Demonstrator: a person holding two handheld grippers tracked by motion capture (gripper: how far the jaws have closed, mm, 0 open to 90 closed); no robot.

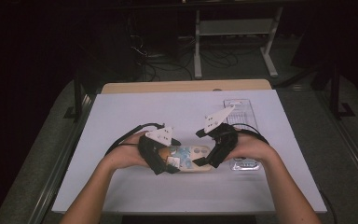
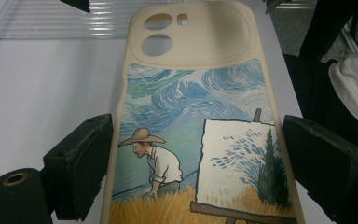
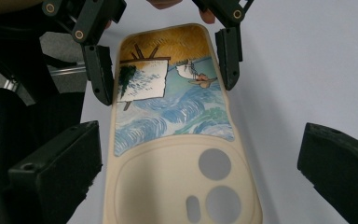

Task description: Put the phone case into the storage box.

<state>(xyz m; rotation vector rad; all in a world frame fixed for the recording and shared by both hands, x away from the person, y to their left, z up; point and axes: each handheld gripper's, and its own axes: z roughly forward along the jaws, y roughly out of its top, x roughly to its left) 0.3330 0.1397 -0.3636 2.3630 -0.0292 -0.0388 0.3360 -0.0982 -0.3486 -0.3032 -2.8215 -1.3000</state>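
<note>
A beige painted phone case point(image 2: 191, 116) lies flat near the worktop's point(image 1: 121, 112) front edge. The left hand-held gripper point(image 2: 196, 163) clasps its lower end. The right hand-held gripper point(image 3: 200, 172) straddles the camera end, jaws wide, not touching.

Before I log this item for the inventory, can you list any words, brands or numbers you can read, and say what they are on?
None can be read.
Phone case: a painted picture of a man in a straw hat beside an easel; no words or numbers on it.
Clear plastic package: any print is too small and blurred to read.
Left gripper and right gripper: no markings legible.
</note>
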